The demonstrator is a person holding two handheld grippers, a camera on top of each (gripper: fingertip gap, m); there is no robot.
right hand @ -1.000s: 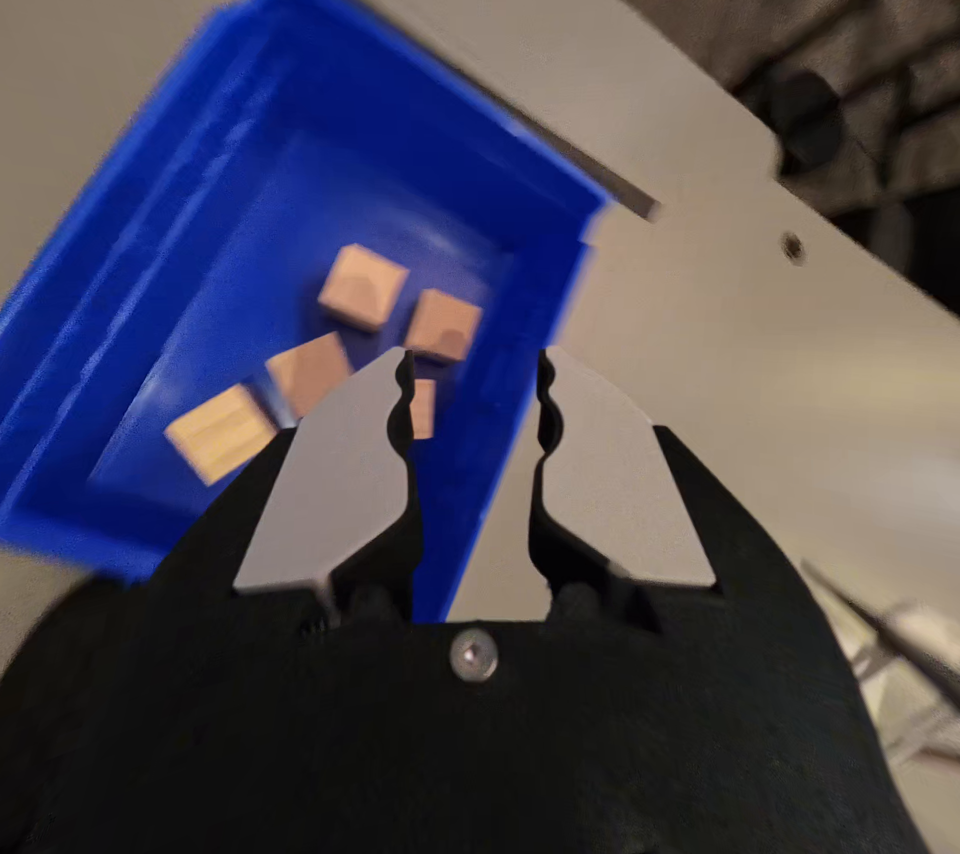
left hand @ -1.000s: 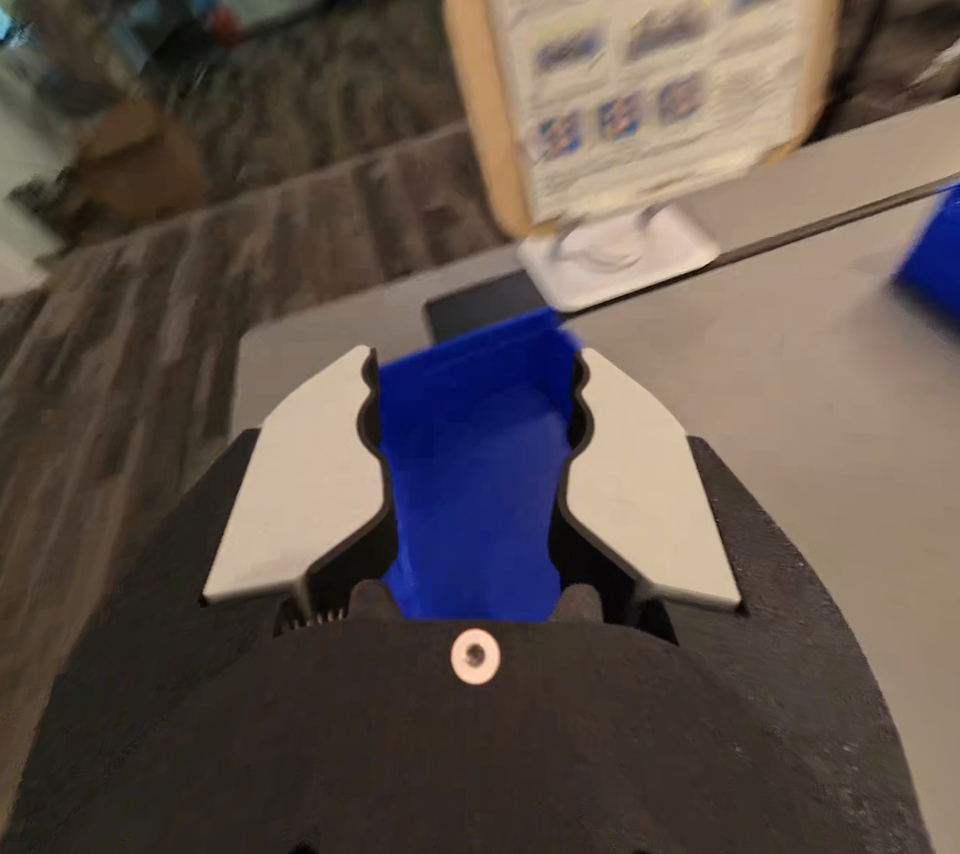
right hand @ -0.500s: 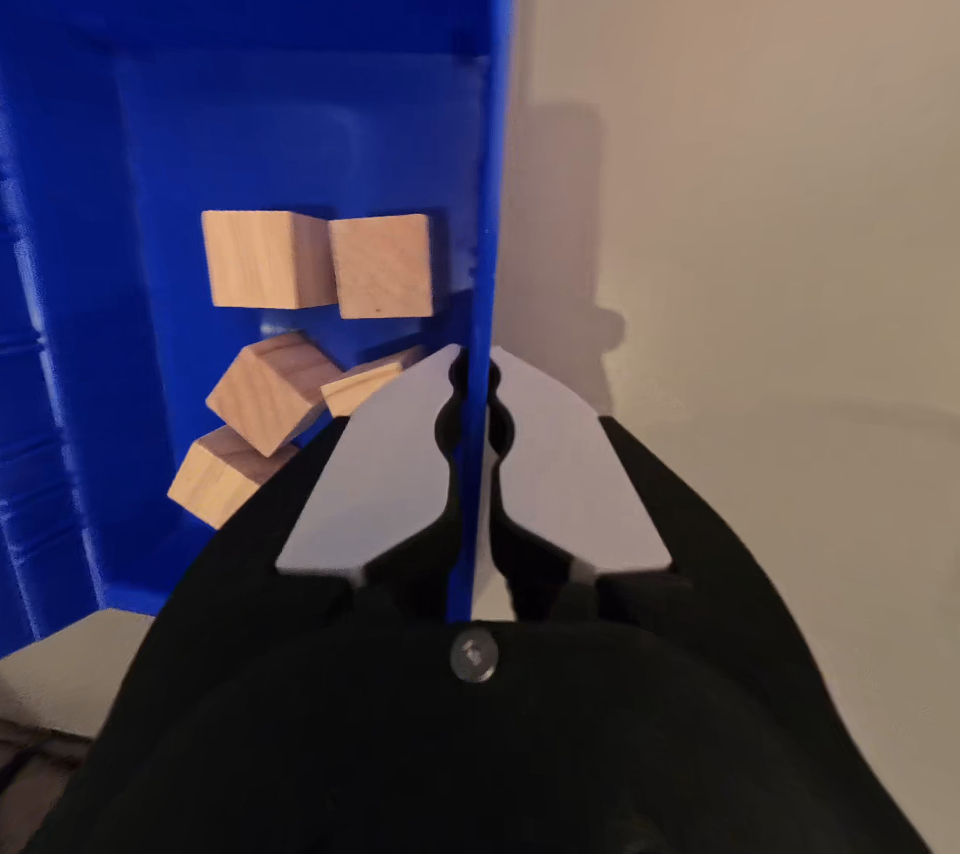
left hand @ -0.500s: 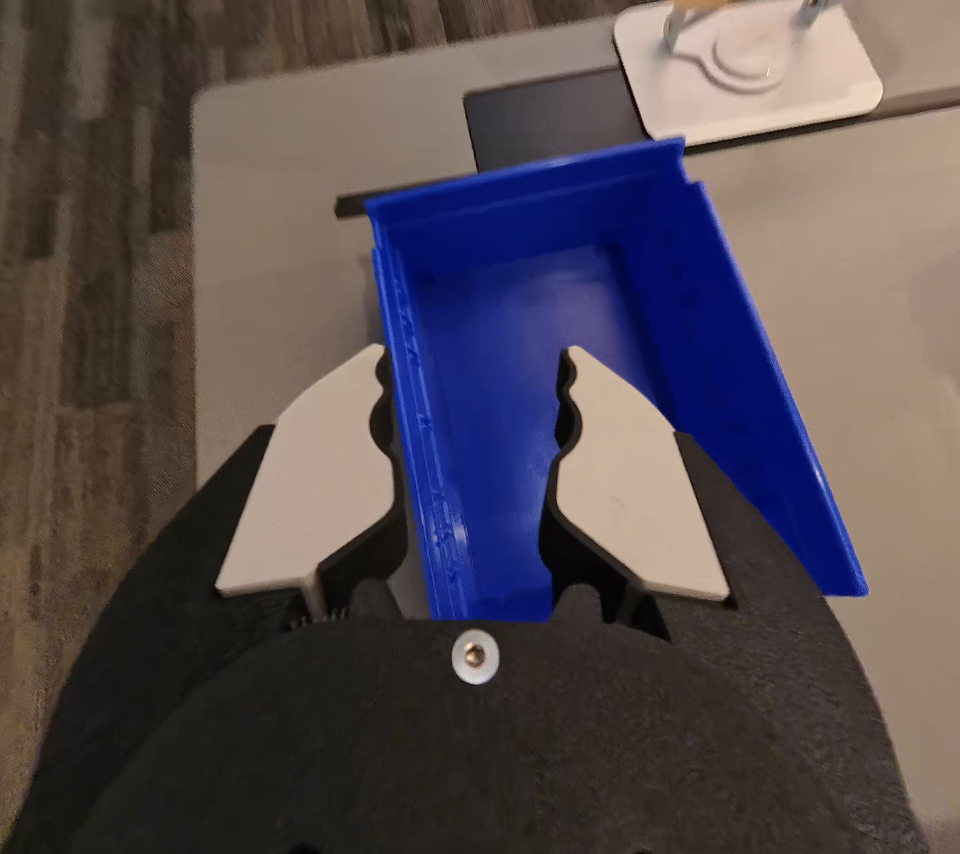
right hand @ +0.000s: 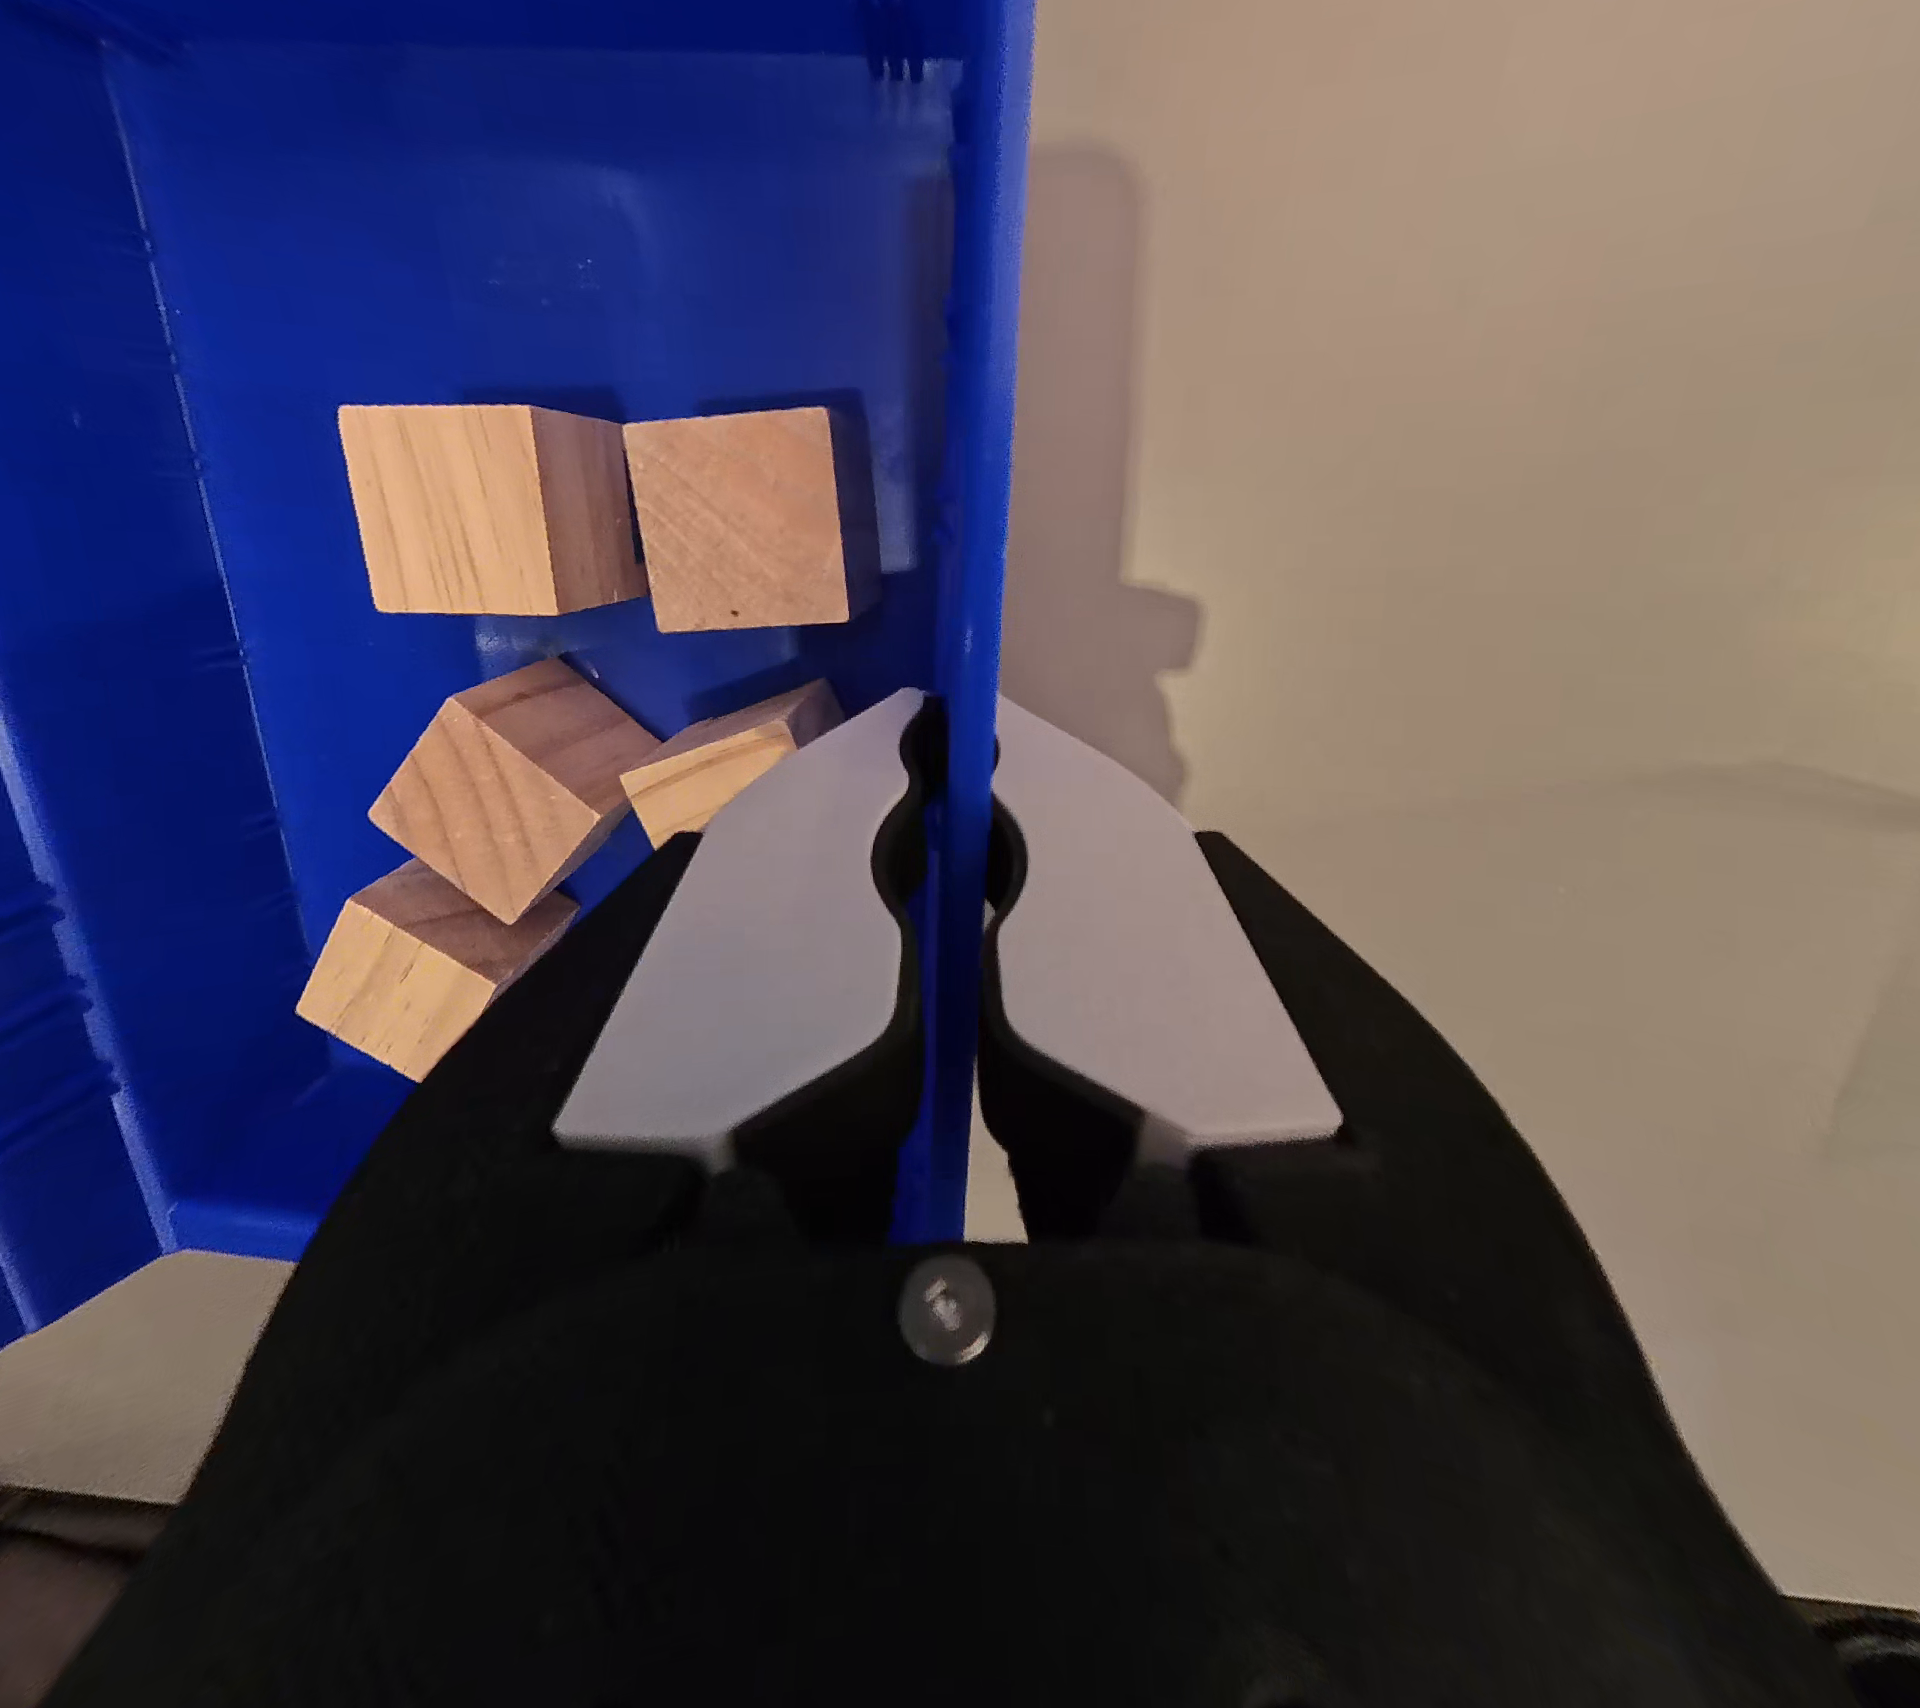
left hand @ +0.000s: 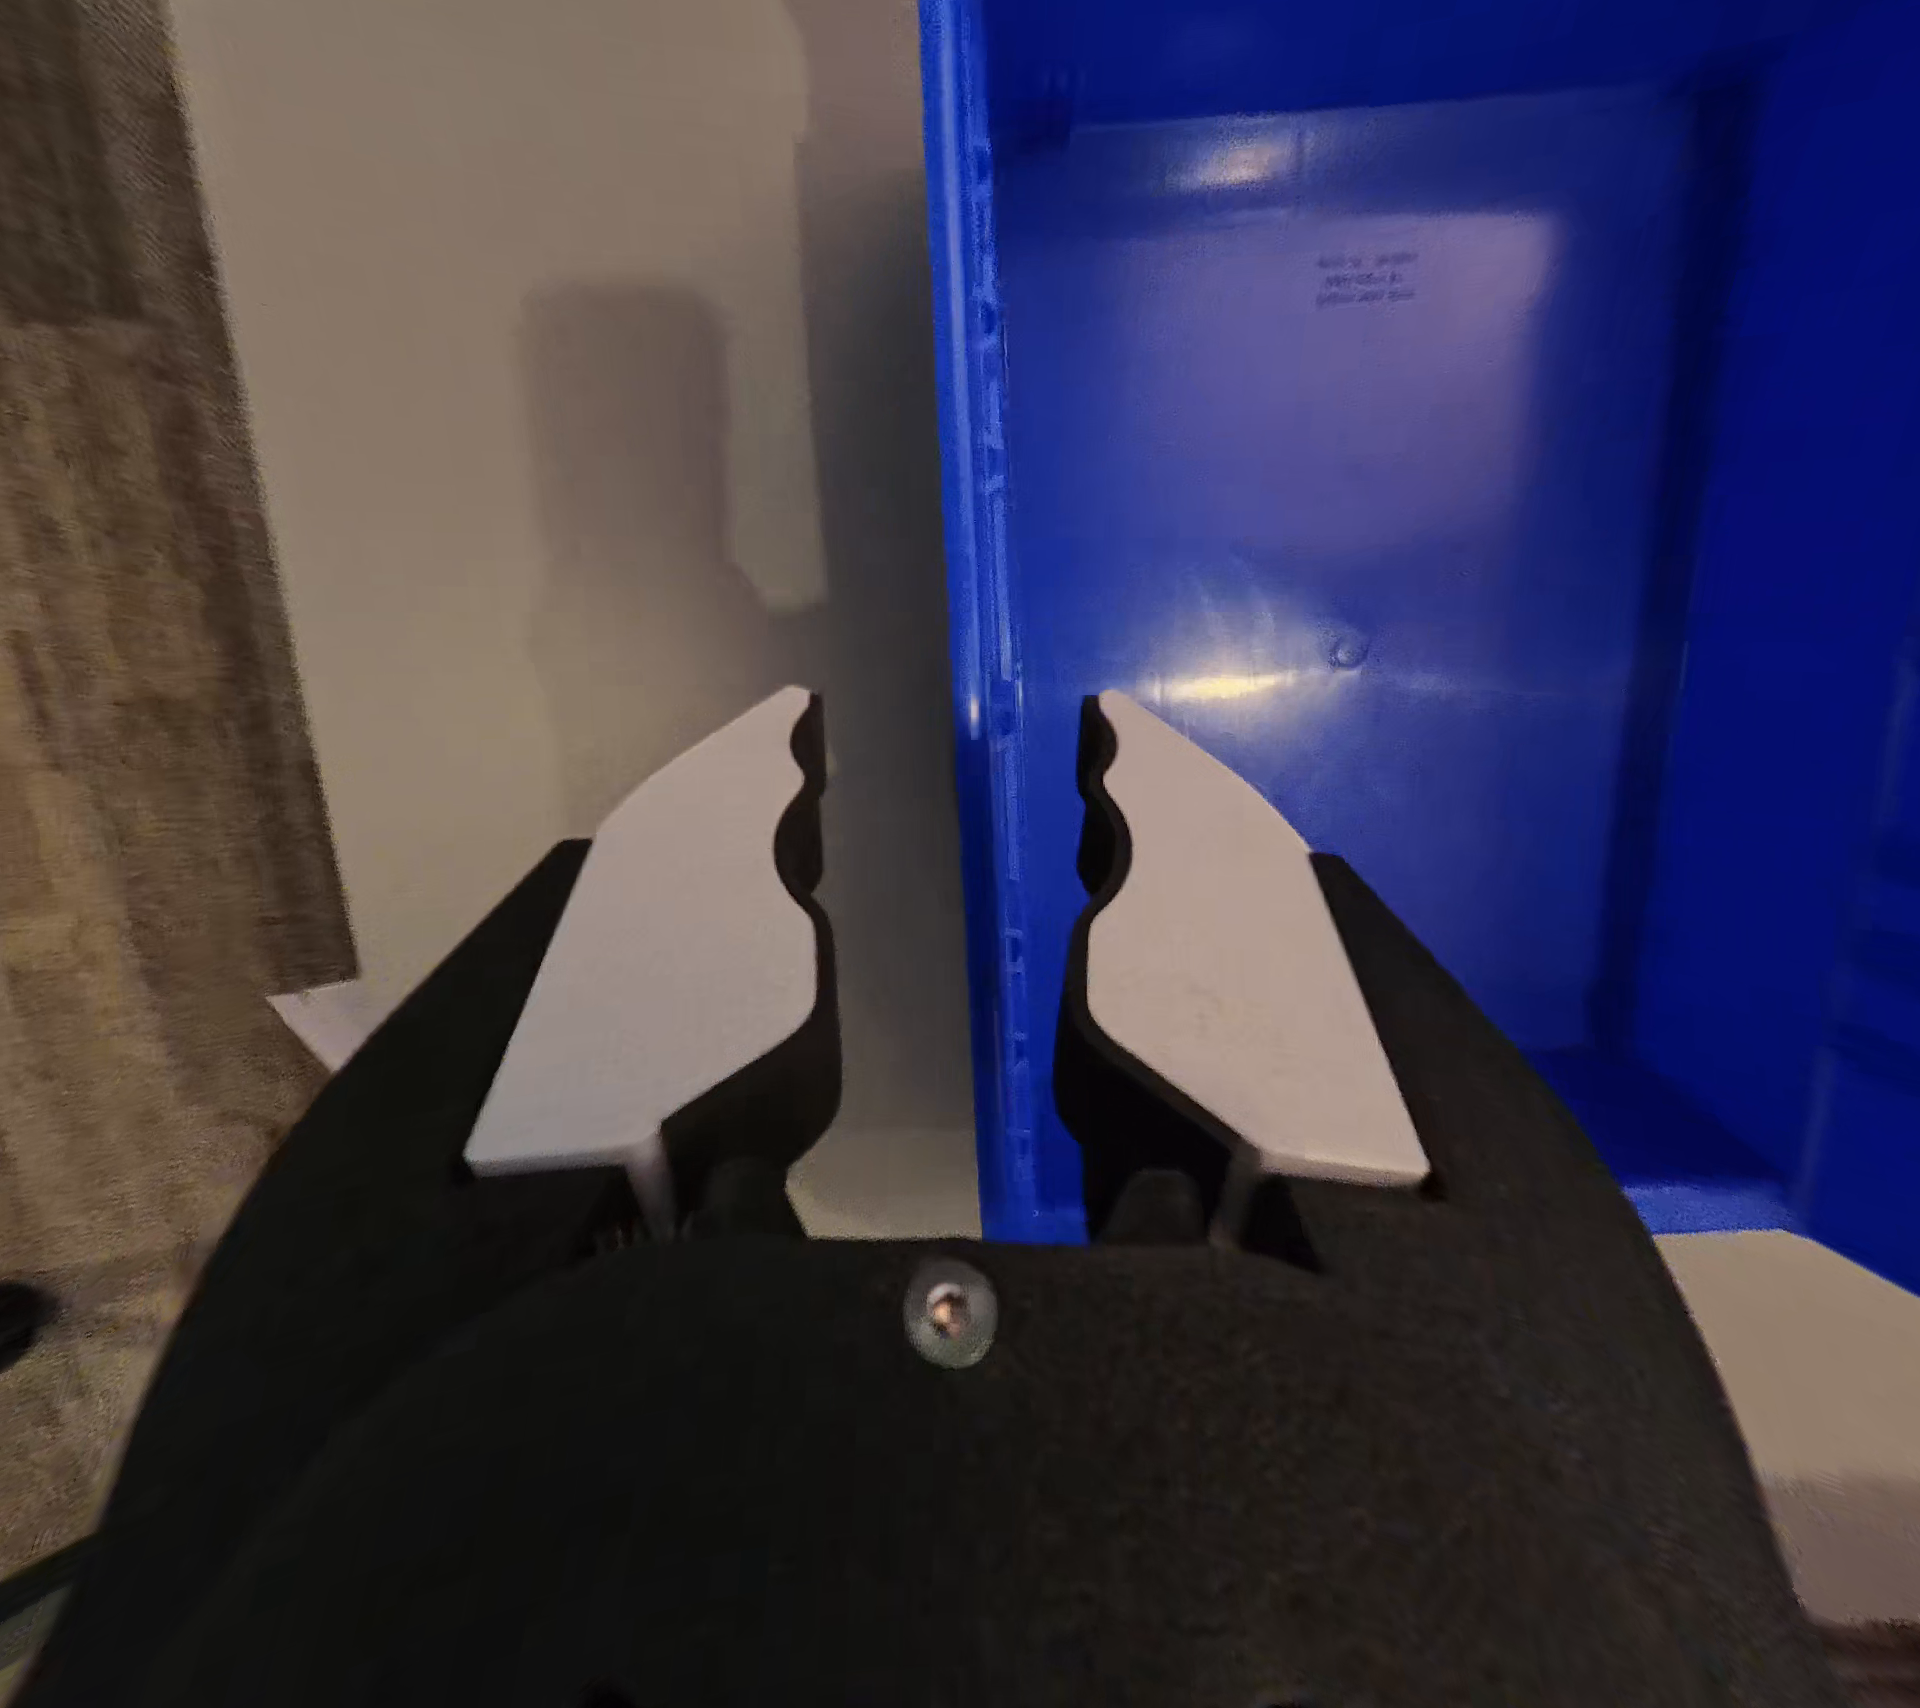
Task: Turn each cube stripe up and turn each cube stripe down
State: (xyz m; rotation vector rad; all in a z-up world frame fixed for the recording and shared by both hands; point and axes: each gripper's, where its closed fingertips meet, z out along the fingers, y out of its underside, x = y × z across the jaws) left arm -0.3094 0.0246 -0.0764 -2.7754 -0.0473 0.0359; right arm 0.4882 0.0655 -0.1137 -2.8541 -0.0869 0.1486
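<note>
clamping the right-hand wall of a blue bin [right hand: 582, 224], the right gripper [right hand: 958, 708] has its fingers closed onto the thin plastic, one finger inside the bin and one outside over the pale worktop [right hand: 1507, 411]. inside that bin lie five wooden cubes [right hand: 488, 510]: two sit flat and side by side toward the far end, touching each other, and three more are tumbled together nearer the fingers, tilted and leaning on one another, the nearest partly hidden behind the inner finger. no stripe shows on any face that can be seen, so which way each cube's stripe points cannot be told.

the left gripper [left hand: 948, 702] has its fingers parted, straddling the left wall of a second blue bin [left hand: 1351, 432] without pinching it; a gap shows on both sides of the wall, so it holds nothing. this bin looks empty as far as its floor is visible. beyond the worktop's left edge there is patterned carpet [left hand: 114, 515].

judging by this, the turning work has not really started: no cube is gripped, none is laid out on the worktop, and the heap looks unsorted. what seems to be in hand is steadying or positioning the bins. left to do is everything that matters: picking each cube out, finding its stripe, setting it stripe up, then turning each stripe down.
</note>
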